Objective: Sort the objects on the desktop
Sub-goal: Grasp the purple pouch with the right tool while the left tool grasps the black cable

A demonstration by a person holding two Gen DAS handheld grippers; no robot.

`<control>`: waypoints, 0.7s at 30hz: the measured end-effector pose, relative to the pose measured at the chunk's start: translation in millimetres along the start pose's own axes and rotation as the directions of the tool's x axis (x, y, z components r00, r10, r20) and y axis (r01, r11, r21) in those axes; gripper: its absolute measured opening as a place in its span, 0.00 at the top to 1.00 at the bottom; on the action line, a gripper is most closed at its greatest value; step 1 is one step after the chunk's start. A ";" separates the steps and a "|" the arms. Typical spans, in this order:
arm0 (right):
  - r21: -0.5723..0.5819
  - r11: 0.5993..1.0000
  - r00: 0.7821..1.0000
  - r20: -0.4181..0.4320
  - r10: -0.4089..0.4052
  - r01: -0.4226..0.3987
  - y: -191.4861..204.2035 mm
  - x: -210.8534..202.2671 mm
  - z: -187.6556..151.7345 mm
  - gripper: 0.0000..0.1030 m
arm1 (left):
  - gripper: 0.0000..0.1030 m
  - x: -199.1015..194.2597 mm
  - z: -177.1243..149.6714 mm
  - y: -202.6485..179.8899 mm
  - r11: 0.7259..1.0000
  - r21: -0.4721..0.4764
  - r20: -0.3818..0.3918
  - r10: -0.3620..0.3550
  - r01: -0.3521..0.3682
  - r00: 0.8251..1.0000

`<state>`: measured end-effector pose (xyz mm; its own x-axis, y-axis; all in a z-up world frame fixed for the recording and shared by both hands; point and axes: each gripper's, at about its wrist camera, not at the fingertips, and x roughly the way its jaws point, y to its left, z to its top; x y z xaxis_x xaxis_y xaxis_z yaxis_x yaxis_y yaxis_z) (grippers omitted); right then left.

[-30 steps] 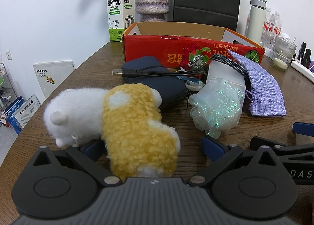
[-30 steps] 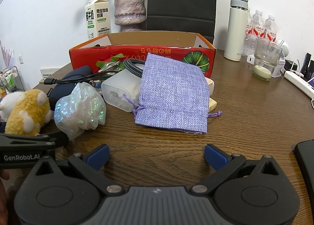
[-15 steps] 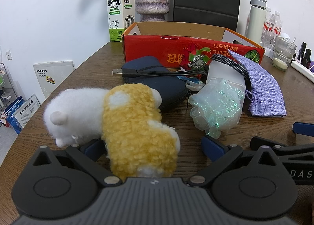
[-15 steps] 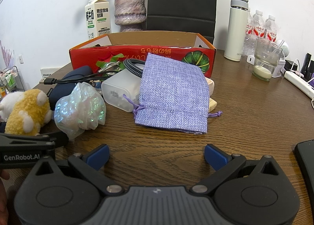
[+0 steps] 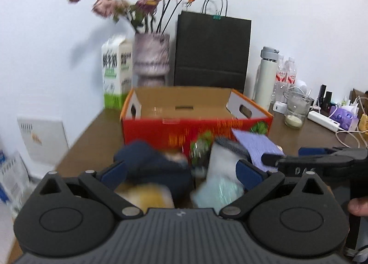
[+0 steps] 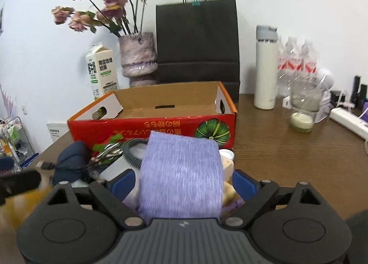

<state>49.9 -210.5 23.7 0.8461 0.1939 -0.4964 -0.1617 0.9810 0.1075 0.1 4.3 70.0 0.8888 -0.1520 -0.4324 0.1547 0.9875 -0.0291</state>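
The open red cardboard box (image 5: 197,130) (image 6: 151,126) stands behind a pile of objects. In the blurred left wrist view, my left gripper (image 5: 181,170) is open above the navy pouch (image 5: 156,169), the yellow and white plush toy (image 5: 147,197) and the iridescent wrapped bundle (image 5: 218,190). In the right wrist view, my right gripper (image 6: 182,182) is open with the purple cloth bag (image 6: 181,176) between its fingers. A white container (image 6: 117,167) with a braided cable (image 6: 131,146) lies left of the bag. The right gripper also shows in the left wrist view (image 5: 322,160).
Behind the box stand a milk carton (image 6: 102,70), a vase of dried flowers (image 6: 138,56) and a black paper bag (image 6: 197,40). To the right are a white flask (image 6: 265,68), water bottles (image 6: 296,61), a glass jar (image 6: 302,107) and a power strip (image 6: 349,121).
Both grippers have risen and tilted up, so the views now look over the box at the wall. The right gripper has moved forward over the purple bag. The left view is motion-blurred.
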 end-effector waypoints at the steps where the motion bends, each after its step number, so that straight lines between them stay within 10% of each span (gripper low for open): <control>1: 0.002 1.000 1.000 -0.013 0.011 -0.011 -1.3 8.2 2.0 0.15 | 0.01 6.3 4.8 -0.9 1.000 0.020 0.004 -0.005 0.005 1.000; 7: 0.095 0.994 0.998 -0.032 0.055 -0.051 -17.6 32.6 2.0 0.25 | 0.18 59.0 26.1 -6.8 0.987 0.067 -0.138 -0.136 0.147 0.981; 12: 0.102 0.994 0.999 -0.017 0.027 -0.025 -23.7 29.8 -3.5 0.94 | 0.36 96.9 24.4 -3.6 0.984 -0.028 -0.248 -0.177 0.176 0.952; 19: 0.146 0.989 0.994 0.105 -0.036 0.020 -33.0 10.1 -8.8 0.97 | 0.41 105.4 33.5 -28.5 0.967 -0.067 -0.238 -0.254 0.245 0.937; 21: 0.161 0.986 0.989 0.138 -0.063 0.040 -36.4 4.5 -9.1 0.97 | 0.56 114.6 34.5 -38.9 0.970 -0.049 -0.262 -0.244 0.240 0.934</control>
<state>55.0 -245.2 9.6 0.9164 0.1287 -0.3790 -0.0437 0.9734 0.2251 110.7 -52.9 52.6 0.6791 -0.3725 -0.6325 0.3420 0.9230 -0.1763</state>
